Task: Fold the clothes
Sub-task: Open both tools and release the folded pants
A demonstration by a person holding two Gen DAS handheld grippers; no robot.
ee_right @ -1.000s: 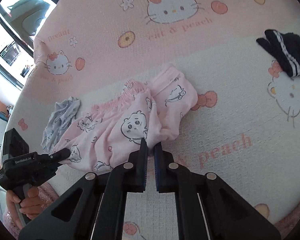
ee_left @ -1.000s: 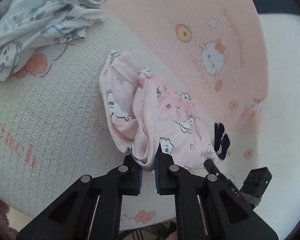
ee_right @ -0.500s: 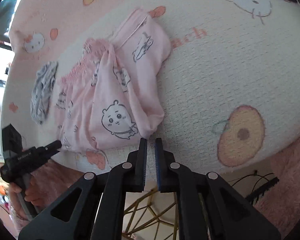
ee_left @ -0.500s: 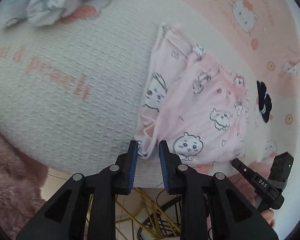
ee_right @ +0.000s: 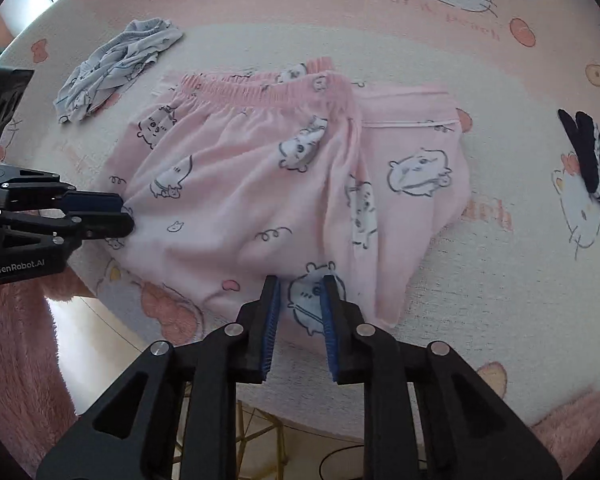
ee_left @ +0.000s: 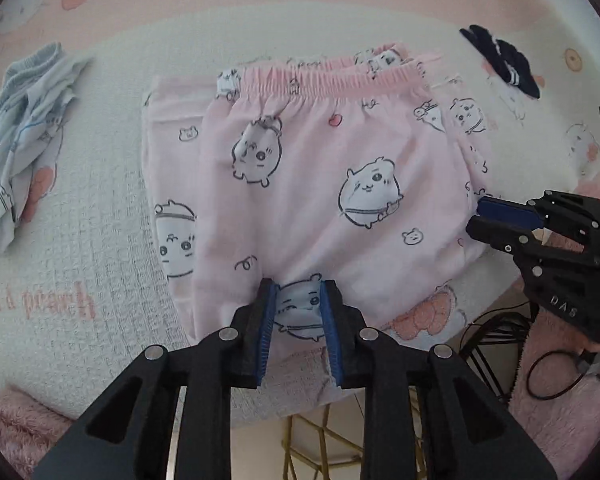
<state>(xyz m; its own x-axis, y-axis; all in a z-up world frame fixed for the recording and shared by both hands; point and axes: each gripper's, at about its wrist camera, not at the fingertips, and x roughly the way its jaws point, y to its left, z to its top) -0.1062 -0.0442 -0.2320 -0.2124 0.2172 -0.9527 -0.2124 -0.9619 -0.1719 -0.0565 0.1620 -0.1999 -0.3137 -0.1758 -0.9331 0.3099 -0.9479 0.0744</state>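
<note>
Pink shorts (ee_left: 320, 184) printed with white cartoon animals lie spread flat on the table cover, waistband at the far side. They also show in the right wrist view (ee_right: 260, 184). My left gripper (ee_left: 299, 312) is open, its fingers either side of the near hem. My right gripper (ee_right: 300, 304) is open over the near hem too, and shows from the side in the left wrist view (ee_left: 500, 220). The left gripper shows at the left of the right wrist view (ee_right: 104, 212).
A crumpled pale blue garment (ee_left: 16, 136) lies at the far left, also in the right wrist view (ee_right: 116, 64). A dark navy glove (ee_left: 500, 60) lies at the far right. The table's front edge (ee_left: 292, 408) is just below the hem, with gold legs and floor beneath.
Both grippers were shut on the bunched shorts and dragged them toward the near edge. Now both have opened, and the shorts lie spread flat.
</note>
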